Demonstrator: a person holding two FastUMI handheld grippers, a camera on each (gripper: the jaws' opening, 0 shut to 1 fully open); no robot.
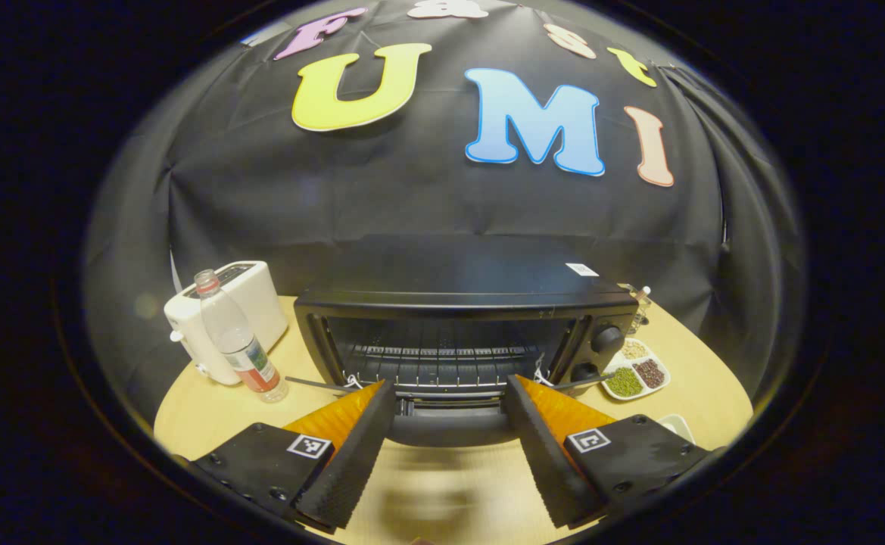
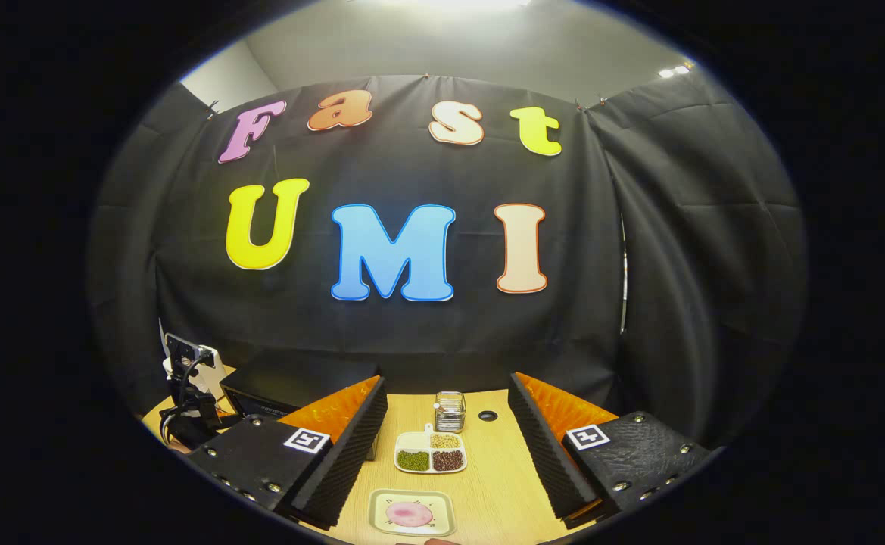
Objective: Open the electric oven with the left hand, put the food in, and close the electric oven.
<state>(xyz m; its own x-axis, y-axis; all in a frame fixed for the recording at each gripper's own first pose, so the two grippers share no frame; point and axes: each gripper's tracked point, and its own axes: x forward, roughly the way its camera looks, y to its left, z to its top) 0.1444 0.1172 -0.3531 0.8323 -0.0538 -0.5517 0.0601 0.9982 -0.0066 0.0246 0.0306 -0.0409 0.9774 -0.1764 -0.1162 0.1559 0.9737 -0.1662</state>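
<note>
Light wooden round table [image 1: 207,412] against black cloth booth wall [image 2: 677,265], pale ceiling above. The black electric oven [image 1: 465,333] stands mid-table, door down, wire rack visible; left gripper [image 1: 450,446] spread wide before it, grasping nothing. White toaster [image 1: 222,318] and clear plastic water bottle [image 1: 238,344] stand left. Right gripper [image 2: 450,454] likewise released above the pink food on a square plate [image 2: 412,513], near the divided dish of beans [image 2: 431,454].

White toaster [image 1: 249,306] behind a water bottle [image 1: 239,342]; sectioned bean dish [image 2: 431,454]; small jar [image 2: 450,409]
</note>
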